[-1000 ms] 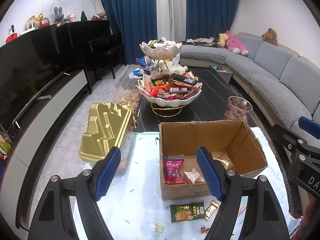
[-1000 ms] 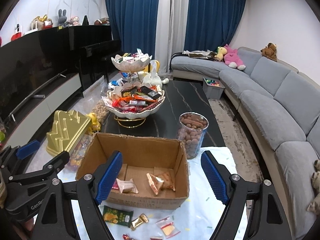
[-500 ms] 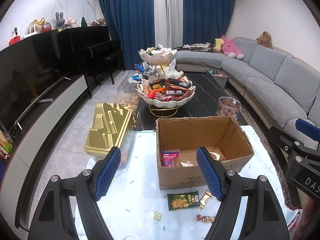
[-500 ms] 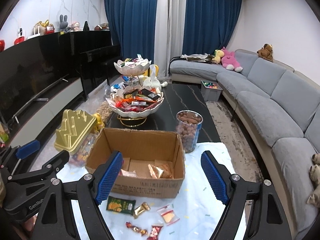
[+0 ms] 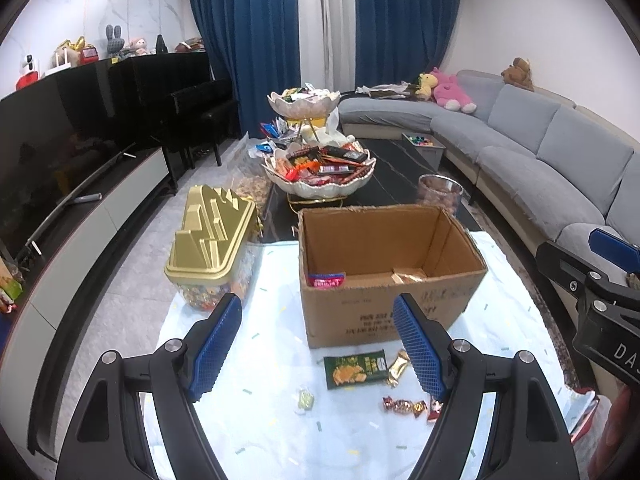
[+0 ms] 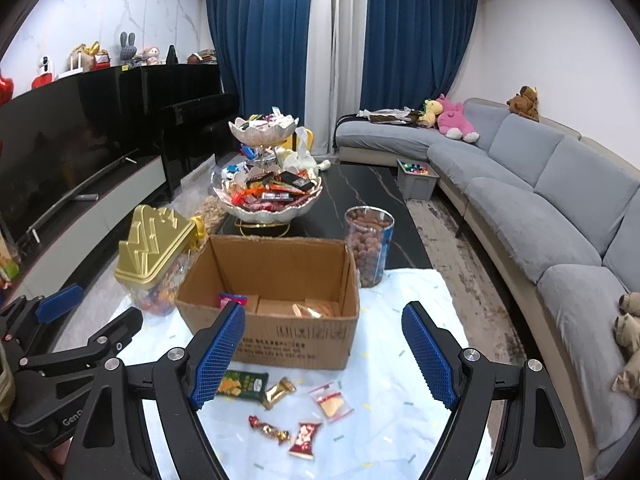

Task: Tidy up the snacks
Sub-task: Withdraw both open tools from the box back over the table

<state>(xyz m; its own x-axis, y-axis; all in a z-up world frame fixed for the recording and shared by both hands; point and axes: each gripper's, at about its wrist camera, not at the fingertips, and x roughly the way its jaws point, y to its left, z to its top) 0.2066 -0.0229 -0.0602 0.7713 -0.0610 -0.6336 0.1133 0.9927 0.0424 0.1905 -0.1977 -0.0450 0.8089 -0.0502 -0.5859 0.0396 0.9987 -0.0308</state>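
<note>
Left gripper (image 5: 318,342) jaws spread wide, nothing between them, held above the near part of the worktop (image 5: 276,432). Right gripper (image 6: 324,354) likewise spread and empty, over the same worktop (image 6: 408,300); each gripper's body shows at the edge of the other's view.

Cardboard box (image 5: 384,268) sits open-topped mid-worktop, just beyond both grippers. Inside on the floor of the box: red-pink snack packet (image 5: 325,279) at the left, gold-tan wrapped pieces (image 5: 408,275) toward the right; same contents seen from the right wrist view, box (image 6: 276,312), packet (image 6: 232,300).

Loose snacks on the pale cloth, near side of the box, all apart from it:
- green snack packet (image 5: 355,369) / (image 6: 242,385), lying flat
- gold wrapped candy (image 5: 397,363) / (image 6: 279,392), just right of the green packet
- red-gold twist candy (image 5: 404,406) / (image 6: 269,429), nearer still
- red sachet (image 6: 306,440), right of the twist candy
- clear sachet with orange contents (image 6: 331,396)
- small yellow-green candy (image 5: 306,398), left of the rest

Left of the box: clear candy jar with gold stepped lid (image 5: 212,240). Far right of the box: glass jar of brown nuts (image 6: 370,244). Farther back on the dark table: tiered shell-shaped snack stand (image 5: 318,168), piled with wrapped bars. Grey sofa (image 5: 540,152) runs along the right.
</note>
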